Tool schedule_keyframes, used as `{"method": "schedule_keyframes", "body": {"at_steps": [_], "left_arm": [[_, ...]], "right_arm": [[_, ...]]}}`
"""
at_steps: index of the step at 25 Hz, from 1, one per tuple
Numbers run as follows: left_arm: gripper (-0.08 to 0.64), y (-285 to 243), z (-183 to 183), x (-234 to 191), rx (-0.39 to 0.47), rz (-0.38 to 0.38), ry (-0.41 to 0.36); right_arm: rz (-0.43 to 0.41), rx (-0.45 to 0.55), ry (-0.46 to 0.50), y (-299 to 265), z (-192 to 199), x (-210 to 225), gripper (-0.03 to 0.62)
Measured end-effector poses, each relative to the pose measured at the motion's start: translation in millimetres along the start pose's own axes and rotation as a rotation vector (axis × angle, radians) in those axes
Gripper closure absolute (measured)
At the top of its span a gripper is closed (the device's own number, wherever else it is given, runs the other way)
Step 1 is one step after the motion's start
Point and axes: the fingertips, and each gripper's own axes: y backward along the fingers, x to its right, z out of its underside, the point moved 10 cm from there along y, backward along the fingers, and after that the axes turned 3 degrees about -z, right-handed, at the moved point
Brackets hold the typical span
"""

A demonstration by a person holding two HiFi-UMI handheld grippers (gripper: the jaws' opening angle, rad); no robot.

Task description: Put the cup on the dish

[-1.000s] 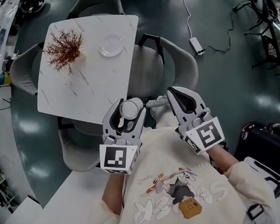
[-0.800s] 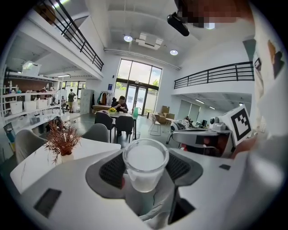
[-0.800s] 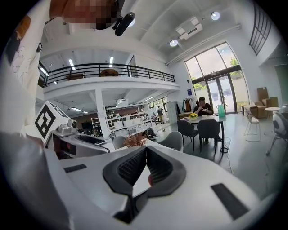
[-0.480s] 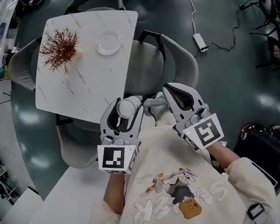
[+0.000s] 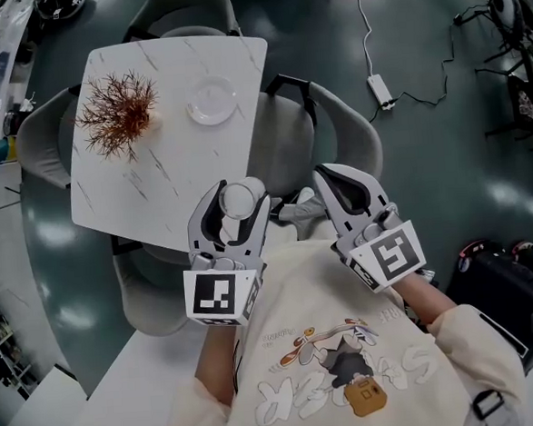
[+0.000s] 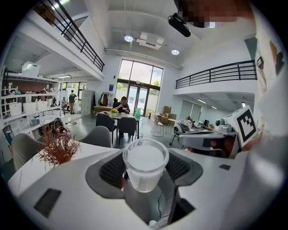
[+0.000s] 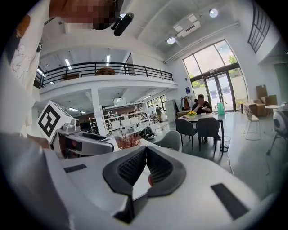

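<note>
A clear plastic cup [image 5: 238, 200] stands upright between the jaws of my left gripper [image 5: 236, 196], which is shut on it just off the near corner of the white marble table [image 5: 163, 169]. In the left gripper view the cup [image 6: 145, 157] fills the gap in my left gripper [image 6: 145, 170]. The clear round dish [image 5: 211, 100] lies on the table's far right part, well beyond the cup. My right gripper [image 5: 324, 176] hangs beside the left one, shut and empty; its pads meet in the right gripper view [image 7: 145, 155].
A reddish dried plant [image 5: 118, 109] stands on the table left of the dish. Grey chairs [image 5: 293, 137] ring the table, one right under my grippers. A cable with a power brick [image 5: 380, 86] lies on the floor, and a black case [image 5: 508, 282] sits at the right.
Both grippers have edged forward toward the table's near corner. The cup stays held in the left gripper, and the right gripper stays shut.
</note>
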Motion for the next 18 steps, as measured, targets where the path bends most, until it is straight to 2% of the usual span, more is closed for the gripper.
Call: {"method": "schedule_keyframes", "body": {"at_steps": [9,14,18], "left_arm": [[0.283,-32,-9,-44,0.024,-0.038,0.006],[0.282,-53,-15,-68,0.016,-0.030,-0.003],[0.282,-69,-13,-82,0.011,-0.012,0.028]], "right_arm": [[-0.017,-0.040,0.046,-49,-5,7,0.586],[-0.013,-0.061,0.064,-78,-5,12,0.588],[-0.016,-0.081,0.074,-102,1,16,0.588]]}}
